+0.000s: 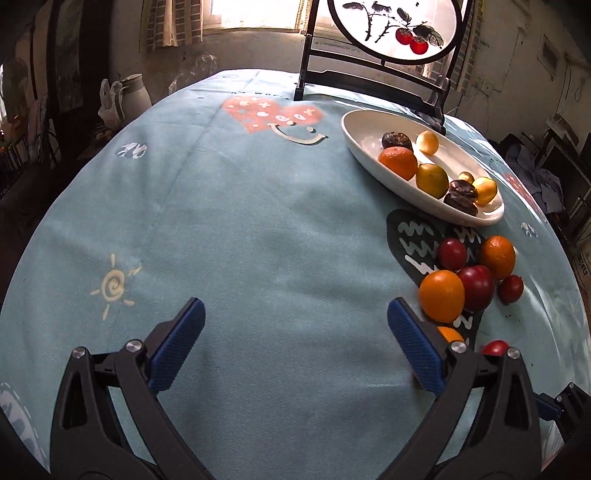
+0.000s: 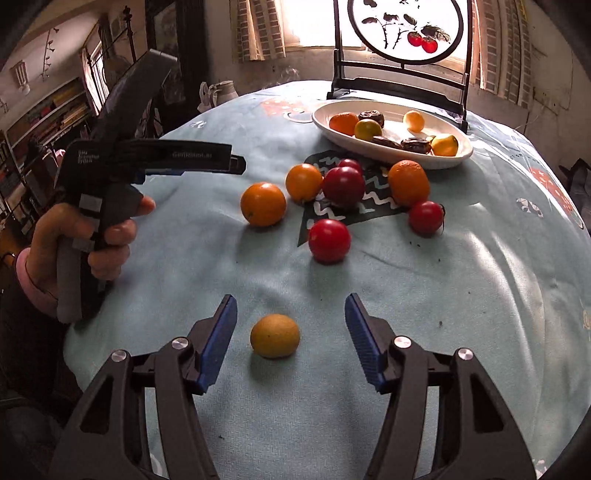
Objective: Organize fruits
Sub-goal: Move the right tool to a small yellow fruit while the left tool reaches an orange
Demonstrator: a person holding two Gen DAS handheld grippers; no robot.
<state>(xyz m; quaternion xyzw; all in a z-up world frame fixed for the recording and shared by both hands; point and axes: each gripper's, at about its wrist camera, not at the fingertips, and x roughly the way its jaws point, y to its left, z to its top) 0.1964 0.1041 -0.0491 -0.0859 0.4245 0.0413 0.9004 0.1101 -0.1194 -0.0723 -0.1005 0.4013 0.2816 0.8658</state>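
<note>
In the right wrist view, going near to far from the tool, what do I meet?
Right tool → yellow fruit → red fruit → dark red fruit → white dish → framed screen.

A pale blue tablecloth point(image 2: 461, 314) printed with a coral heart point(image 1: 271, 114), a cream sun point(image 1: 114, 286) and a dark patch of white zigzags point(image 1: 413, 232) carries orange, deep red and yellow-brown fruit point(image 2: 275, 336). The oval dish point(image 1: 354, 129) is white. The gripper pads point(image 2: 218, 343) are blue on black arms.
</note>
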